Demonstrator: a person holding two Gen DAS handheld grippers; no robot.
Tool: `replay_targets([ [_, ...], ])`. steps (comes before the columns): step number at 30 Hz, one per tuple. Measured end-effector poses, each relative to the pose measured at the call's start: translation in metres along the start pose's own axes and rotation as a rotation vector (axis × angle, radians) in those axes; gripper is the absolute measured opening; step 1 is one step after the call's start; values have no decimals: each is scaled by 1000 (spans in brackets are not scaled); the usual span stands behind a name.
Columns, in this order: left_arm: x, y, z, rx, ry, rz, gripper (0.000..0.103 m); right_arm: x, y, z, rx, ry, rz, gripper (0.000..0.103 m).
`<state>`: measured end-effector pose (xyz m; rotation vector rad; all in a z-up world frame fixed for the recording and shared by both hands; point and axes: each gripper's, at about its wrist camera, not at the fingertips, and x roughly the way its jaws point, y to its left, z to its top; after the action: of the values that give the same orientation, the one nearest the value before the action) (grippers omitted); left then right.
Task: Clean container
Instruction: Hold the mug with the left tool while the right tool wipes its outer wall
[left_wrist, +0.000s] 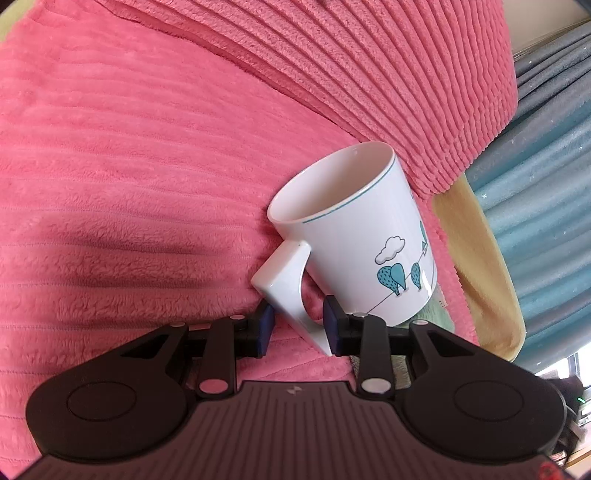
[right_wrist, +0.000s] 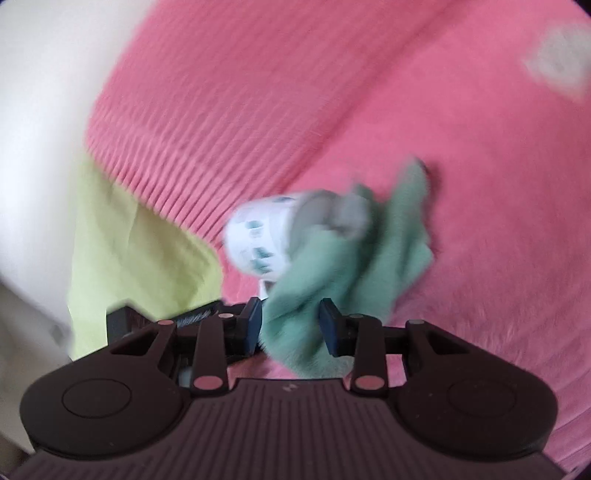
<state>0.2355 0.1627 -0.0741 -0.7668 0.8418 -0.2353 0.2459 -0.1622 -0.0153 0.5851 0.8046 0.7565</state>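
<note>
Two tools work together: the left tool pinches the fragile, slick ceramic mug by its rigid handle, the right tool grips a soft green cloth.

The mug sits tilted before the left gripper, on the blanket; the cloth lies beside it.

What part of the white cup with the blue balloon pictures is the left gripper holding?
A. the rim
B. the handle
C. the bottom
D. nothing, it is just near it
B: in the left wrist view the left gripper has its two blue pads on either side of the squared handle of the white ceramic mug with teal balloon drawings.
</note>
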Motion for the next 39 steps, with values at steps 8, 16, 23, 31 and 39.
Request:
replay_targets([
  [8,1,6,6,4,3,-3,40,33,76,-67,-764,61,-479,5],
  [16,0,8,6,10,5,-5,40,26,50,-42,-901,-17,-353,4],
  [23,0,5,5,31,5,4,40,53,54,-46,-1174,-4,-277,3],
  [31,1,-2,4,67,5,13,41,71,43,-48,-1231,-97,-265,2],
  [39,-2,-5,1,101,1,22,41,94,31,-20,-1016,-111,-301,3],
])
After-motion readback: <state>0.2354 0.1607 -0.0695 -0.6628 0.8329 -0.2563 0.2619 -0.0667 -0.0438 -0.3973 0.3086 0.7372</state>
